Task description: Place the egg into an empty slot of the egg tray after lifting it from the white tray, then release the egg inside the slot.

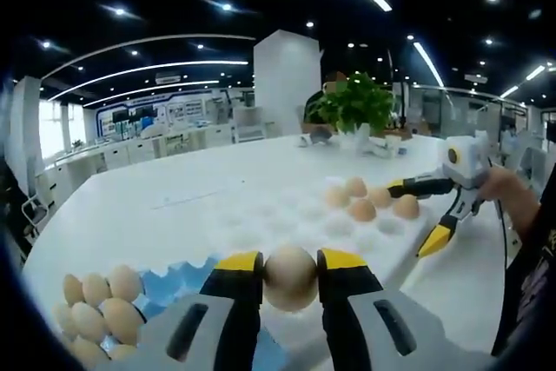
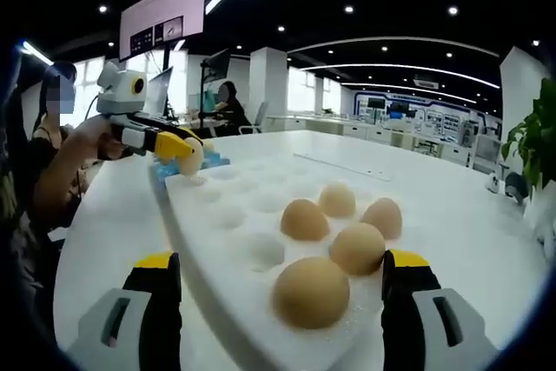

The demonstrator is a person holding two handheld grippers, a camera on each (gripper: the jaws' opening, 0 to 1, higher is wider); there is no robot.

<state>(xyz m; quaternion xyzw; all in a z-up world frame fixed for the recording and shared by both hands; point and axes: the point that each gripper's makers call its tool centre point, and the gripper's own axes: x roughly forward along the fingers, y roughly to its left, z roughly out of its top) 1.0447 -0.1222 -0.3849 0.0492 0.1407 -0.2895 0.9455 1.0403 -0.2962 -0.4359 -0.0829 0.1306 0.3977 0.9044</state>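
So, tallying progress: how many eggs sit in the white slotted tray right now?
5, clustered at the tray's end by the right gripper. The left gripper holds another, unplaced.

egg (image 1: 290, 277): matt tan shell | egg tray (image 2: 230, 215): matt white foam-like | table (image 1: 165, 197): smooth white

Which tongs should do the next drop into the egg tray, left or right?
Left. The left tongs are shut on an egg above the egg tray's empty slots; the right tongs are open, holding nothing.
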